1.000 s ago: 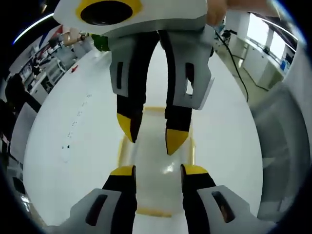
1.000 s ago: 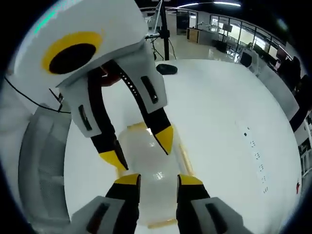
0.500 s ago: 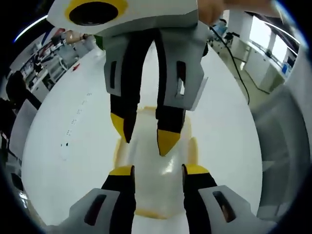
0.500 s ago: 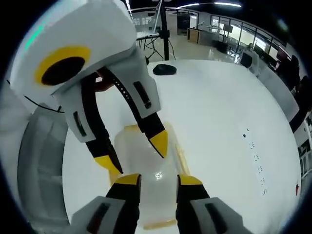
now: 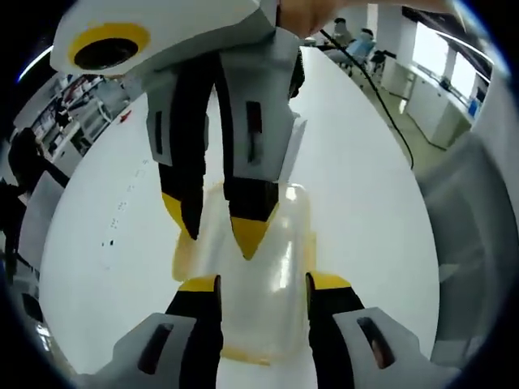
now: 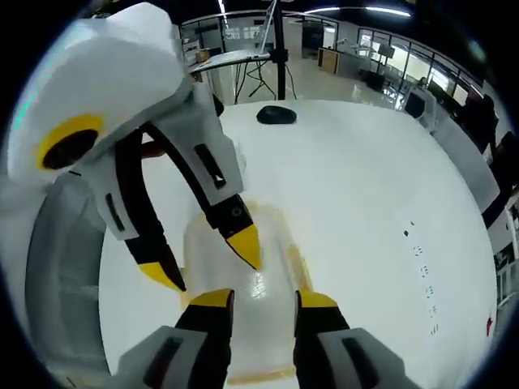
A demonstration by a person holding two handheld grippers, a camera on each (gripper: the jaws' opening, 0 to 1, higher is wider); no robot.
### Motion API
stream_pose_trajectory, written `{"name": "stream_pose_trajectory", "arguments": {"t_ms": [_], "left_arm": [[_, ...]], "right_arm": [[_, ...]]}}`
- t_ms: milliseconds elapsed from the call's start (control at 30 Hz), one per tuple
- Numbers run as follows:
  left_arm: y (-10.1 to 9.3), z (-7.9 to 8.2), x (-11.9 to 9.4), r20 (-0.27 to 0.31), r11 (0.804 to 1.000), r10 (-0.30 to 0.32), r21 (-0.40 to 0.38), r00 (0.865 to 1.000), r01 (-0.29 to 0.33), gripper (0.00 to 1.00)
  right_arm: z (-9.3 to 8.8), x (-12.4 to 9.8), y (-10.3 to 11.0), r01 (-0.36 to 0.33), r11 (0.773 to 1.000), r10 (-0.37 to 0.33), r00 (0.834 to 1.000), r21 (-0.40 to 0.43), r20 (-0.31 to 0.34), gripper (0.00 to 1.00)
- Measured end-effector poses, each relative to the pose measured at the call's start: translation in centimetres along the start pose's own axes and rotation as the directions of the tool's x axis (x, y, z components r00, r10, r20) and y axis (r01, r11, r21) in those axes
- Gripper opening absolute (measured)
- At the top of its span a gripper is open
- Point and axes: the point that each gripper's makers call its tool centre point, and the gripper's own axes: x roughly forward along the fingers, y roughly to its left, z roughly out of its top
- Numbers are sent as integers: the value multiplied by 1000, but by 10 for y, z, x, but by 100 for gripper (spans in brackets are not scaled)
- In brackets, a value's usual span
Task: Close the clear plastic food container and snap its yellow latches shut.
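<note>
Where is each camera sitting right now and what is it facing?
Left gripper view: rides the left gripper, looking down at the clear container on the white table; the right gripper points back from above, a hand behind it.
Right gripper view: rides the right gripper, facing the container from the opposite end; the left gripper faces it.
Shared: container, table, both grippers.

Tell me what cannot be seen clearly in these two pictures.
- Left gripper view: the right gripper covers the far part of the container.
- Right gripper view: the left gripper covers the container's far end.
- Yellow latches: whether they are snapped shut is unclear.
</note>
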Motion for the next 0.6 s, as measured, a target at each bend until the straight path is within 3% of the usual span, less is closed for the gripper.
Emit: {"name": "stream_pose_trajectory", "arguments": {"t_ms": [467, 600], "left_arm": [[-11, -5, 2, 19, 999, 40, 31, 999, -41, 46], [-9, -1, 3, 38, 998, 57, 16, 998, -58, 48]], "right_arm": [[0, 5, -5, -27, 999, 26, 999, -31, -29, 31], [2, 8, -6, -38, 999, 37, 999, -32, -29, 39]]}}
